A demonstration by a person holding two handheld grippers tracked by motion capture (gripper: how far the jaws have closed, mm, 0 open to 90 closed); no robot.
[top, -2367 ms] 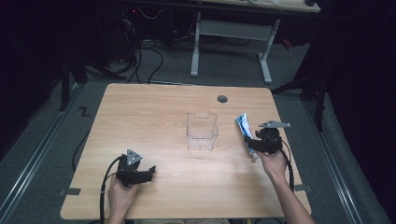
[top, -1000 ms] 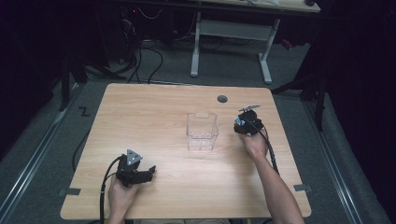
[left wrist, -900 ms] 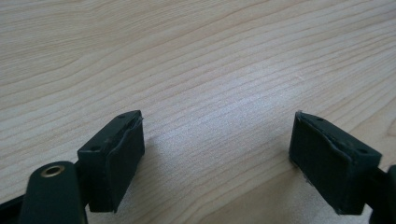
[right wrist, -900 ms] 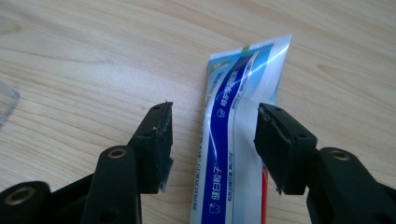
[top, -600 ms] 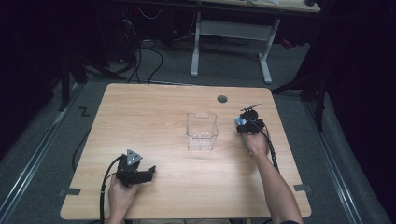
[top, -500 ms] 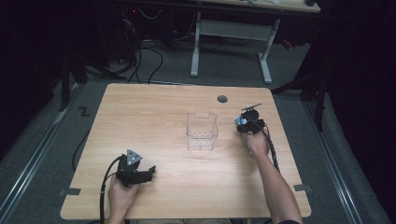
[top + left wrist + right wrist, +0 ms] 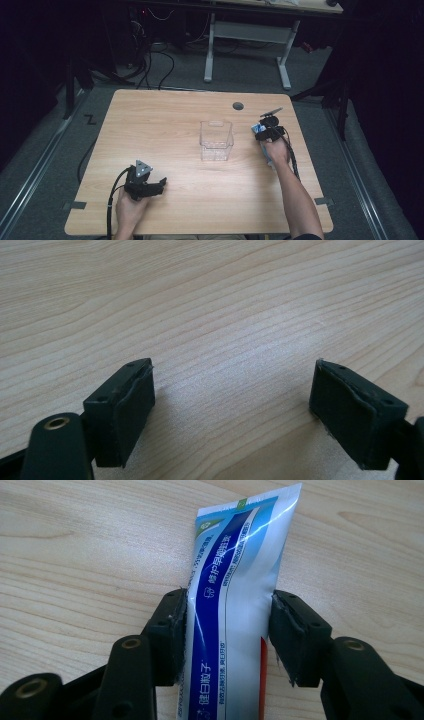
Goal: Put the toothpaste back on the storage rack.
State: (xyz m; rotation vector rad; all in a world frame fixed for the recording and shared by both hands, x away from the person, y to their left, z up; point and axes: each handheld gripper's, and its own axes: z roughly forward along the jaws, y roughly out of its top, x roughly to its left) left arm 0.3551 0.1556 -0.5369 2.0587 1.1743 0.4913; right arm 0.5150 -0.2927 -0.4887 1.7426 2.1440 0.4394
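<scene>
Your right gripper (image 7: 227, 645) has just been closing its jaws, now pinching the toothpaste tube (image 7: 240, 580) flat on the table (image 7: 165, 125), right of the clear bin (image 7: 216, 140), likely its destination. Left gripper (image 7: 235, 405) rests near-left, jaws wide and empty, out of the way.

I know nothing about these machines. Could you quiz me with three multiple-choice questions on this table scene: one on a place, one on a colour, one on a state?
1. Where does the clear plastic container stand?
A. near the table's middle
B. at the near left corner
C. on the floor

2. What colour is the broad stripe along the toothpaste tube?
A. green
B. dark blue
C. yellow

3. How do the left tongs stand?
A. clamped on a cup
B. open over bare wood
C. shut on a cloth

Answers: 1 A, it sits midway between both hands on the table. 2 B, blue runs down its white body between the right tongs. 3 B, only wood grain lies between the pads.
</scene>
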